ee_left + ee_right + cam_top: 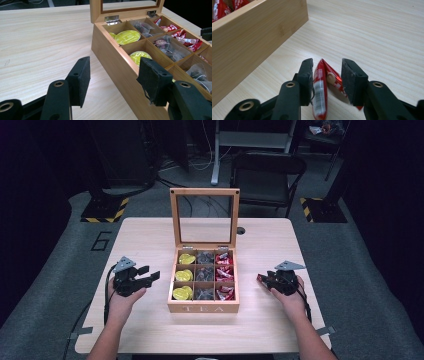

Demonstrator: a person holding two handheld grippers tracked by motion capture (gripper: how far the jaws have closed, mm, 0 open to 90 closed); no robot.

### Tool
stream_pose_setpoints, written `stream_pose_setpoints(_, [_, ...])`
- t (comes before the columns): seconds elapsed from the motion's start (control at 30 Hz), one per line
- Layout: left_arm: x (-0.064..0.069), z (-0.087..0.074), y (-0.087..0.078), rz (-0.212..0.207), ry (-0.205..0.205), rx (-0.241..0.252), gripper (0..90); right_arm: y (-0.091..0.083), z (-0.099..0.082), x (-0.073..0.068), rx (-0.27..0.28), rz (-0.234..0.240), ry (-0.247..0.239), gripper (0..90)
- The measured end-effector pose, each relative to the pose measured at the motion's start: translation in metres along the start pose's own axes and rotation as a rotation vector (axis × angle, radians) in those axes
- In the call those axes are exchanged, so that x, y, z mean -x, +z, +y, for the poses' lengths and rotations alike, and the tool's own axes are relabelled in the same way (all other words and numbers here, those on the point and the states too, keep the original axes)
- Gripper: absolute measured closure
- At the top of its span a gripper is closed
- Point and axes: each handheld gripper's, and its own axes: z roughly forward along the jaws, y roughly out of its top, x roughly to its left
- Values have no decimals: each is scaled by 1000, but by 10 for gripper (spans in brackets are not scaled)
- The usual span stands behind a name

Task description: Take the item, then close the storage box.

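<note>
A wooden tea box (pixel 202 308) stands mid-table with its glass lid (pixel 175 217) upright. Its left column holds yellow-green capsules (pixel 183 275), the middle one dark tea bags (pixel 204 274), the right one red packets (pixel 224 272). My right gripper (pixel 261 279) rests on the table right of the box. In the right gripper view a folded red packet (pixel 319 90) lies on the wood between the jaws of that gripper (pixel 327 62), which stand slightly apart from it. My left gripper (pixel 152 272) hovers left of the box, open and empty. In the left gripper view that gripper (pixel 115 62) faces the box wall (pixel 112 57).
The light wooden table (pixel 150 235) has bare surface on both sides of the box and in front of it. A black chair (pixel 265 175) and a metal stand (pixel 216 155) are beyond the far edge. A small round hole (pixel 241 230) sits behind the lid.
</note>
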Motion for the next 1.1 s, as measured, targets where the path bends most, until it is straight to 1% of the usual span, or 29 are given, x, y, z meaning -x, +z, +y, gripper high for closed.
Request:
stream_pose_setpoints(0.2, [-1,0,-1,2,-2,0,433,0,0,1,7,1,-2,607])
stream_pose_setpoints(0.3, [-1,0,-1,3,-1,0,431,-1,1,0,6,-2,-3,572])
stream_pose_setpoints(0.4, [-1,0,-1,2,-2,-2,428,-1,3,-1,9,9,-1,546])
stream_pose_setpoints(0.43, [-1,0,-1,3,-3,0,428,-1,5,-3,0,19,3,523])
stream_pose_setpoints(0.47, [-1,0,-1,3,-3,0,427,-1,5,-3,0,19,3,523])
stream_pose_setpoints(0.5, [-1,0,-1,5,-4,5,427,-1,8,-6,3,29,0,502])
stream_pose_setpoints(0.53, [-1,0,-1,5,-4,5,426,-2,9,-7,-8,35,-1,496])
stream_pose_setpoints(0.6, [-1,0,-1,6,-5,9,425,-2,11,-7,-4,38,-5,493])
stream_pose_setpoints(0.63, [-1,1,-1,4,-5,6,425,-2,13,-8,-5,39,-2,491])
stream_pose_setpoints(0.67, [-1,0,-1,6,-6,7,424,-3,18,-10,0,45,2,491])
stream_pose_setpoints(0.7, [-1,0,-1,6,-6,7,424,-3,18,-10,0,45,2,491])
stream_pose_setpoints(0.73, [-2,0,-1,6,-2,4,424,-4,20,-10,-1,54,-6,491])
stream_pose_setpoints(0.77, [-2,0,-1,4,-1,0,425,-4,24,-11,11,64,-7,486])
stream_pose_setpoints(0.8, [-2,0,-1,3,-3,0,425,-4,26,-11,15,63,-12,482])
stream_pose_setpoints(1.0, [-2,0,-1,5,-9,1,424,-4,44,-16,25,81,-35,457])
stream_pose_setpoints(1.1, [-2,0,-1,4,-5,2,424,-5,53,-17,33,88,-31,448])
